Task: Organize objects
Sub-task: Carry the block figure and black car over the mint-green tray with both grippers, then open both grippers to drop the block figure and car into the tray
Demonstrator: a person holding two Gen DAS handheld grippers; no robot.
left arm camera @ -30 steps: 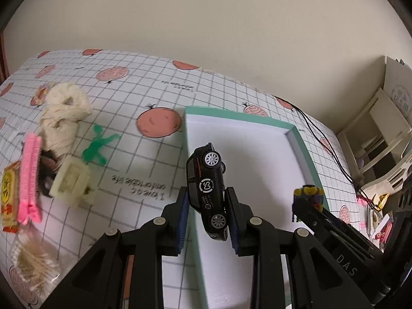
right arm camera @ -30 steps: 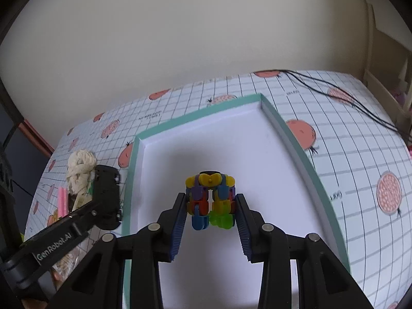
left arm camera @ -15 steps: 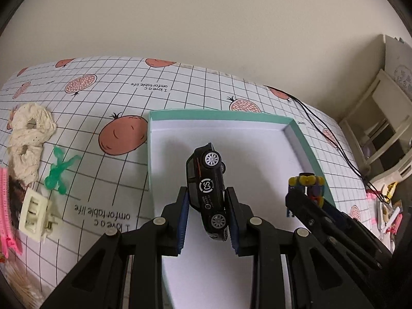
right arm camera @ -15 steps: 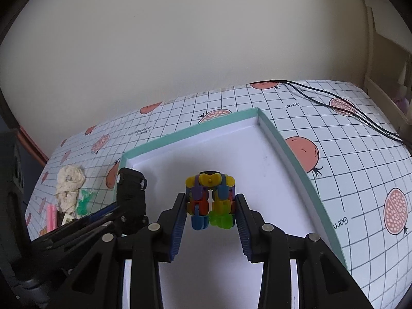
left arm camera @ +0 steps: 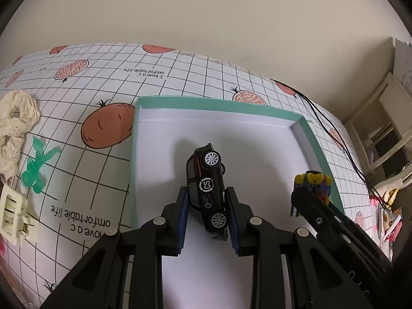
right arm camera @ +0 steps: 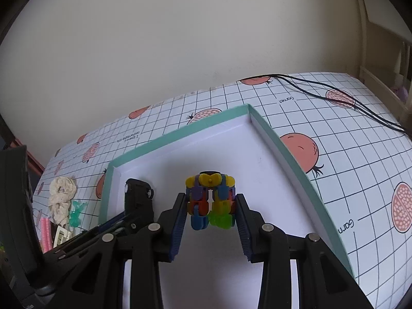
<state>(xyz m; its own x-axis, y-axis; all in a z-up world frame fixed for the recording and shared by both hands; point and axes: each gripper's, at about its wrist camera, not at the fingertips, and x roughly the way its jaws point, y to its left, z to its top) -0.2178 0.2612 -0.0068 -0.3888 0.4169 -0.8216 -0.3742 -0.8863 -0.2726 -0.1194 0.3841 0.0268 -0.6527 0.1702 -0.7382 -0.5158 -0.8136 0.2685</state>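
Note:
A black toy car (left arm camera: 209,188) stands on its side between the blue pads of my left gripper (left arm camera: 207,200), which is shut on it above the white floor of a teal-rimmed box (left arm camera: 133,159). My right gripper (right arm camera: 210,206) is shut on a multicoloured chain toy (right arm camera: 209,200) over the same teal-rimmed box (right arm camera: 288,154). In the left wrist view the chain toy (left arm camera: 312,182) and right gripper show near the box's right wall. In the right wrist view the car (right arm camera: 137,193) shows to the left, inside the box.
On the fruit-print tablecloth left of the box lie a cream lace scrunchie (left arm camera: 14,118), a green plastic figure (left arm camera: 36,164) and a cream hair claw (left arm camera: 14,211). A pink comb (right arm camera: 45,229) lies further left. Black cables (right arm camera: 334,92) cross the cloth at right. White shelving (left arm camera: 381,134) stands beyond the table.
Both grippers have moved over the box with their toys still held. The left one shifted right from the box's left rim to above its floor; the loose items slid left in view.

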